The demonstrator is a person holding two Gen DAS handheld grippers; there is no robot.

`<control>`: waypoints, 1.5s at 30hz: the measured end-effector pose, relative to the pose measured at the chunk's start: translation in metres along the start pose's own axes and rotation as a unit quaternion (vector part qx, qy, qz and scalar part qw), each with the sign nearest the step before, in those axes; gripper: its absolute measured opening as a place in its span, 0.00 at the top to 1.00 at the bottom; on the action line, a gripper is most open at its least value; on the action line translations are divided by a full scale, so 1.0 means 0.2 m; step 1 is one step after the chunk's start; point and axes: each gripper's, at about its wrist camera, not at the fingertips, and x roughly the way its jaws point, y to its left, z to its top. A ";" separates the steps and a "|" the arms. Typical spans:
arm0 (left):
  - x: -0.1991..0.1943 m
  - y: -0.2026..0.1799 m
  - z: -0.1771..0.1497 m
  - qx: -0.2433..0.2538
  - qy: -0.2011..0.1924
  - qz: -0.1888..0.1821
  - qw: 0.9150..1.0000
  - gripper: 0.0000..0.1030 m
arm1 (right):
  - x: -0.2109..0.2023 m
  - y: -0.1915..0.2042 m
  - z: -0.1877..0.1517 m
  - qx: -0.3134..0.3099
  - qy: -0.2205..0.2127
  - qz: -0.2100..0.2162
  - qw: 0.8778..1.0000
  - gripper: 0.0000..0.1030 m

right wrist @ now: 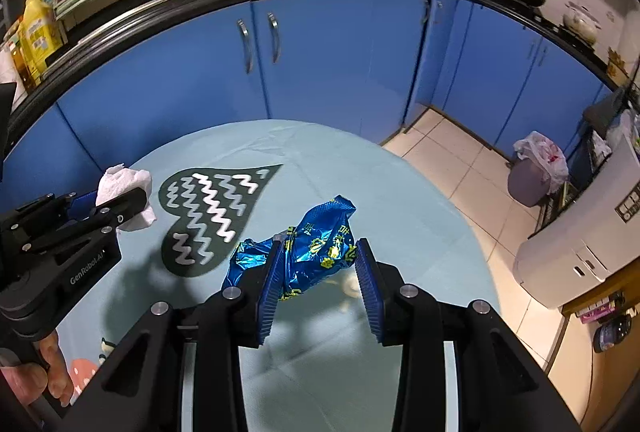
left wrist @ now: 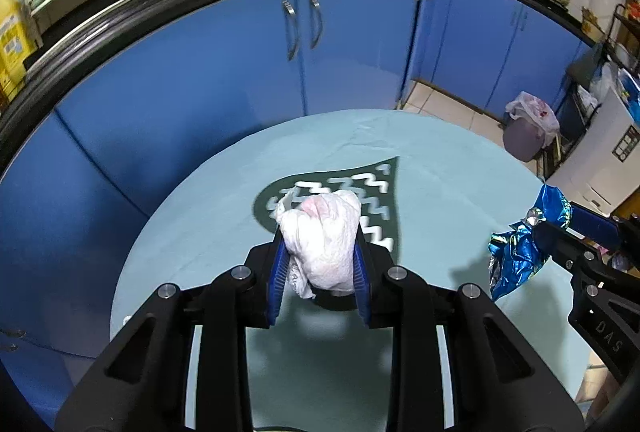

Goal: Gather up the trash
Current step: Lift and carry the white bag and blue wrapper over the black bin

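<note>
My left gripper (left wrist: 320,232) is shut on a crumpled white tissue (left wrist: 324,240) and holds it above the light blue table (left wrist: 200,232). It also shows in the right wrist view (right wrist: 120,203), with the tissue (right wrist: 120,183) in it. My right gripper (right wrist: 320,252) is shut on a crumpled blue foil wrapper (right wrist: 316,244) above the table (right wrist: 400,211). The wrapper also shows in the left wrist view (left wrist: 520,248), at the right edge, held by the right gripper (left wrist: 540,232).
A dark green heart-shaped mat (right wrist: 216,216) with zigzag lines lies on the table. A trash bin with a white bag (right wrist: 536,167) stands on the tiled floor to the right. Blue cabinets (right wrist: 320,63) stand behind the table.
</note>
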 end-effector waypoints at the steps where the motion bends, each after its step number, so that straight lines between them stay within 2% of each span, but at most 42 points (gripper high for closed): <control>1: -0.01 -0.02 0.00 0.002 -0.001 -0.001 1.000 0.71 | -0.01 -0.02 -0.01 0.003 -0.001 -0.002 1.000 0.66; 25: -0.15 -0.62 -0.06 0.087 -0.008 -0.039 0.995 0.71 | -0.27 -0.54 -0.25 0.080 -0.018 -0.040 0.996 0.66; 45: -0.19 -1.17 -0.13 0.164 -0.008 -0.081 0.983 0.71 | -0.38 -0.99 -0.50 0.148 -0.011 -0.084 0.985 0.66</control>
